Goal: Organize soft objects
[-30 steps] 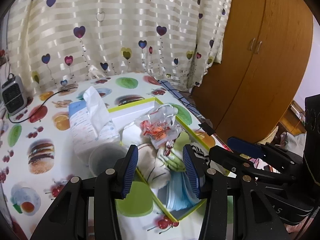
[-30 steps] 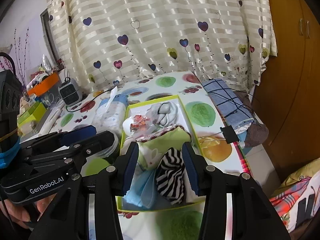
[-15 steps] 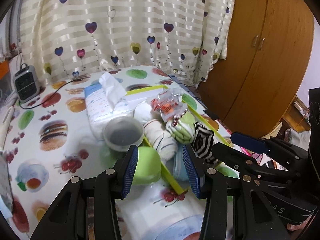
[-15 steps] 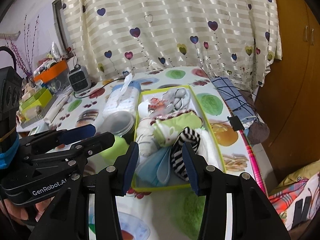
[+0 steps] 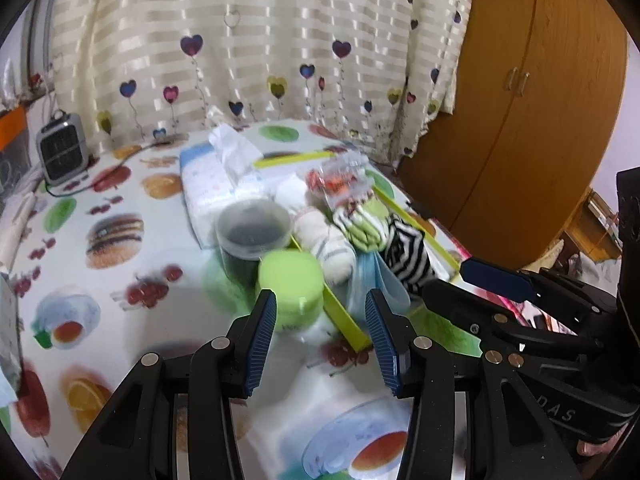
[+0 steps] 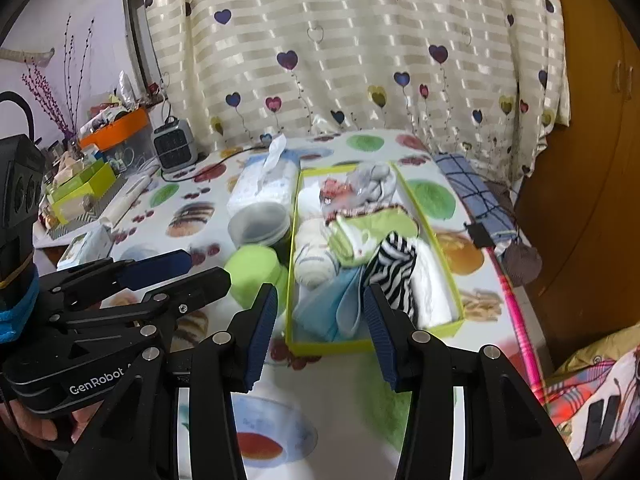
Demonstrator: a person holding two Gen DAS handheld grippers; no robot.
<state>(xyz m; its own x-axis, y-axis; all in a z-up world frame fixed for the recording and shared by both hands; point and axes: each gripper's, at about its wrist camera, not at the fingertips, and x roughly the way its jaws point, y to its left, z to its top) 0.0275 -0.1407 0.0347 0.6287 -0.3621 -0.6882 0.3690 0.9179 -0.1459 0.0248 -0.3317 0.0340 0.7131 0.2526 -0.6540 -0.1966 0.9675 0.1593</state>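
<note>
A lime-green open box (image 6: 332,346) (image 5: 346,320) lies on the fruit-print table, filled with soft things: a white rolled sock (image 6: 316,256) (image 5: 324,240), a green striped piece (image 6: 372,228) (image 5: 364,224), a zebra-striped cloth (image 6: 394,268) (image 5: 404,256), blue masks (image 6: 332,304) (image 5: 372,280), a grey cloth (image 6: 372,184) and a crinkly plastic bag (image 5: 340,180). My left gripper (image 5: 320,320) (image 6: 168,272) hovers open before the box's near-left corner, holding nothing. My right gripper (image 6: 320,304) (image 5: 496,276) hangs open over the box's near end, also holding nothing.
Left of the box stand a green round container (image 6: 256,276), a clear tub (image 6: 260,224) with dark contents and a tissue pack (image 6: 268,184). A small heater (image 6: 174,148) and clutter sit at the back left. A blue checked cloth (image 6: 472,188) and a wooden wardrobe (image 5: 520,120) are at the right.
Both grippers have drawn back from the box, so it looks smaller and farther off, with more bare tabletop in front. Their jaws keep the same gap.
</note>
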